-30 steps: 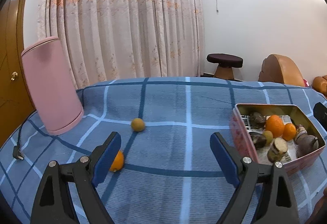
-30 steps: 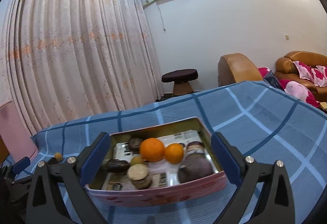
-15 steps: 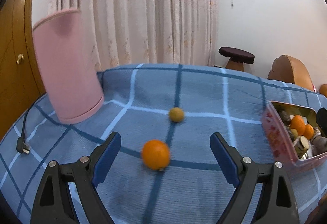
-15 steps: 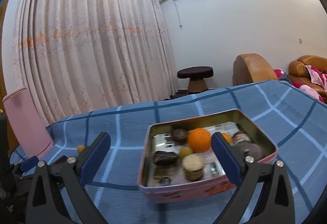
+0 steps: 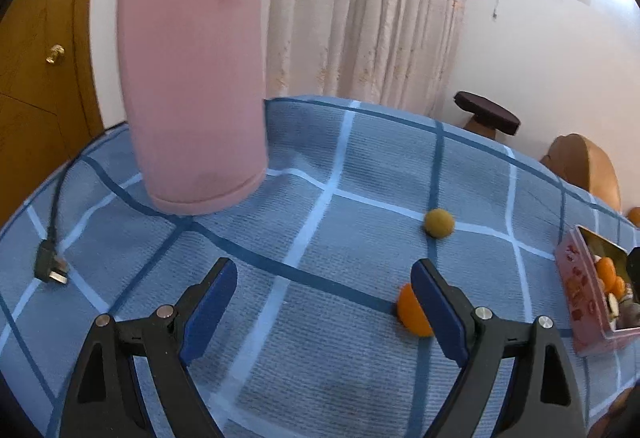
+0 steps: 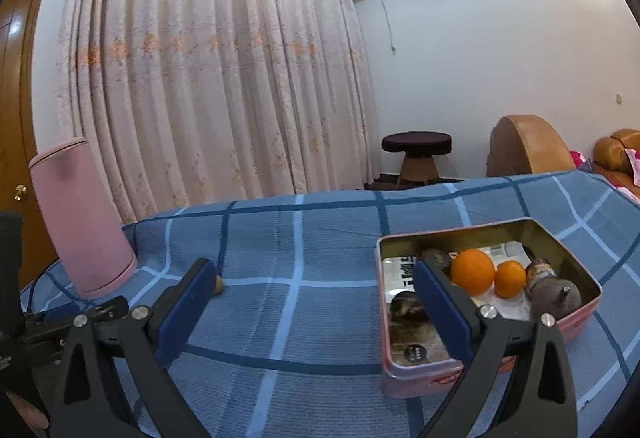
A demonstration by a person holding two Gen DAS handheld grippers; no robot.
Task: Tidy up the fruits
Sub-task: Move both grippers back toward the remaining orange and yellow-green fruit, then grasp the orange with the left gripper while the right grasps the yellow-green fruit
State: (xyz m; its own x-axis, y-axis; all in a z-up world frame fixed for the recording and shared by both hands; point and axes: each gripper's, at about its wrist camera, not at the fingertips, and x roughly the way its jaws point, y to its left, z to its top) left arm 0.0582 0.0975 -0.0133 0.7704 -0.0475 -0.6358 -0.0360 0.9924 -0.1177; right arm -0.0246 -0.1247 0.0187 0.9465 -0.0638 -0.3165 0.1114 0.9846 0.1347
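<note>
Here, in the left wrist view, we find the left gripper [image 5: 324,302] spread wide and holding nothing above the blue checked cloth [image 5: 320,358]. Half a second ago the orange [image 5: 412,312] lay between the fingers; it now sits against the inner face of the right-hand finger, partly hidden behind it. The small yellow fruit [image 5: 439,223] lies farther off on a pale stripe, apart from the orange. The pink cylinder [image 5: 192,78] stands much nearer and larger than before, and the pink tin [image 5: 580,302] has slid to the right edge. A black plug [image 5: 50,266] with its cable lies at left; only this view shows it.

In the right wrist view, the right gripper [image 6: 316,298] is likewise spread and empty. The tin [image 6: 424,374] has shifted right, behind the right-hand finger. This view alone shows its contents clearly: a large orange [image 6: 473,272], a smaller orange [image 6: 510,279] touching it, and dark items we cannot identify. The yellow fruit [image 6: 218,285] peeks from behind the left-hand finger.
</note>
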